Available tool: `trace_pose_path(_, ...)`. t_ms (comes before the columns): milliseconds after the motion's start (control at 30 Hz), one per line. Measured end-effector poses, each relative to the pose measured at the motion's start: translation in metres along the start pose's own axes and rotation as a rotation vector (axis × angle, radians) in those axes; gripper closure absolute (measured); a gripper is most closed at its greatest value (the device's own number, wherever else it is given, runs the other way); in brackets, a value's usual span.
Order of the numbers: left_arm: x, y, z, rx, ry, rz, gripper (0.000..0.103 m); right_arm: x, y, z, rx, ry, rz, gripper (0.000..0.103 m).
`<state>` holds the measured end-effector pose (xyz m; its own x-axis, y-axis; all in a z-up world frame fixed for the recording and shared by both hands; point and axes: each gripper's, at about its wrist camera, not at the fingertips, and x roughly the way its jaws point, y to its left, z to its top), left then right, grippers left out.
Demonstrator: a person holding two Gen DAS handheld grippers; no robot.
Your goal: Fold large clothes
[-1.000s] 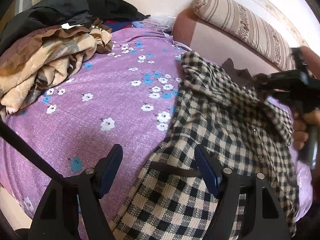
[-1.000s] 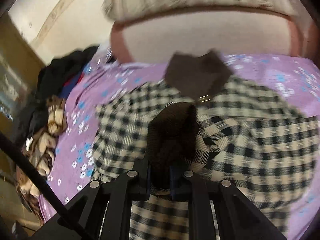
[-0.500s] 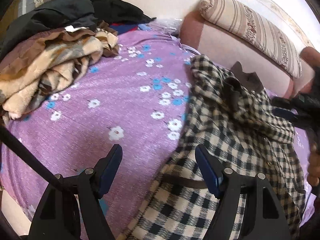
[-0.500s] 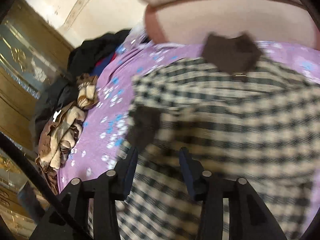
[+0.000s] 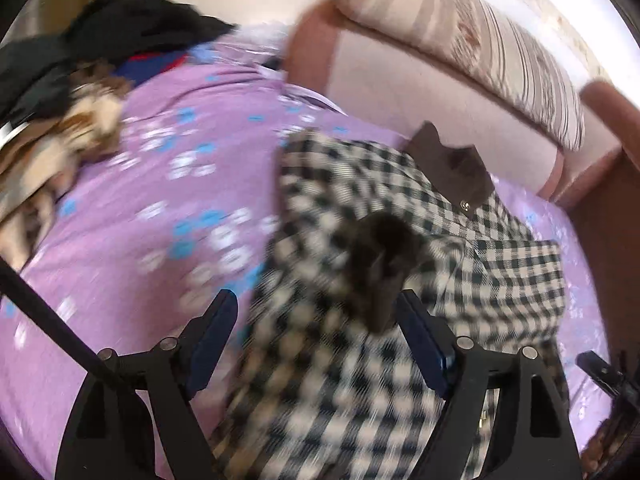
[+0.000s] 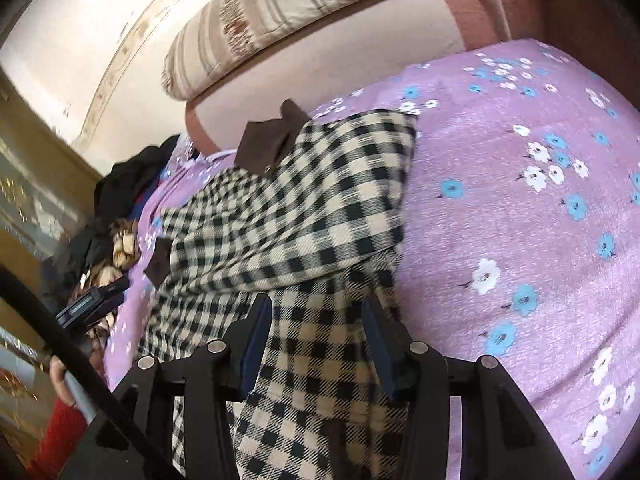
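A black-and-cream checked coat (image 5: 352, 184) with a brown collar (image 5: 452, 168) lies on the purple flowered bed cover (image 5: 160, 168). One sleeve is folded across its body, brown cuff (image 5: 380, 256) on top. My left gripper (image 5: 316, 328) is open over the coat, just short of the cuff. In the right wrist view the coat (image 6: 304, 208) lies lengthwise, collar (image 6: 268, 140) at the far end, cuff (image 6: 160, 260) at the left edge. My right gripper (image 6: 316, 320) is open and empty above the coat's lower part. The left gripper also shows in the right wrist view (image 6: 94, 300) beside the cuff.
A heap of brown, beige and dark clothes (image 5: 60, 120) sits at the bed's far left. A pink headboard (image 5: 400, 80) with a striped cushion (image 5: 460, 40) runs along the back. The right gripper's tip (image 5: 600, 372) shows at the lower right of the left wrist view.
My right gripper let go of the brown-cuffed sleeve, which now lies folded across the coat, and drew back toward the coat's lower part. My left gripper moved forward toward the cuff.
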<state>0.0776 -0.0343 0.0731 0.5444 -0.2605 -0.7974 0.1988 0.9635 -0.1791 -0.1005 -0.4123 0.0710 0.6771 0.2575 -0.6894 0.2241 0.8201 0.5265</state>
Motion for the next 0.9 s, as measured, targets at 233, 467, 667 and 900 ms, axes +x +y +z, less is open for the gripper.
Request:
trace_pose_path(233, 0.071, -0.045, 0.030, 0.089, 0.152, 0.030, 0.093, 0.010, -0.009, 0.014, -0.019, 0.012, -0.028, 0.052)
trace_pose_path(467, 0.052, -0.021, 0.076, 0.028, 0.022, 0.034, 0.097, 0.014, -0.016, 0.026, -0.008, -0.034, -0.069, 0.052)
trace_pose_path(667, 0.091, -0.001, 0.079, 0.015, 0.069, 0.129, 0.084, 0.025, -0.003, 0.032, -0.069, -0.055, -0.128, 0.052)
trace_pose_path(900, 0.089, 0.012, 0.076, -0.027, 0.037, 0.184, 0.044, 0.037, 0.002, 0.029, -0.120, -0.042, -0.218, 0.052)
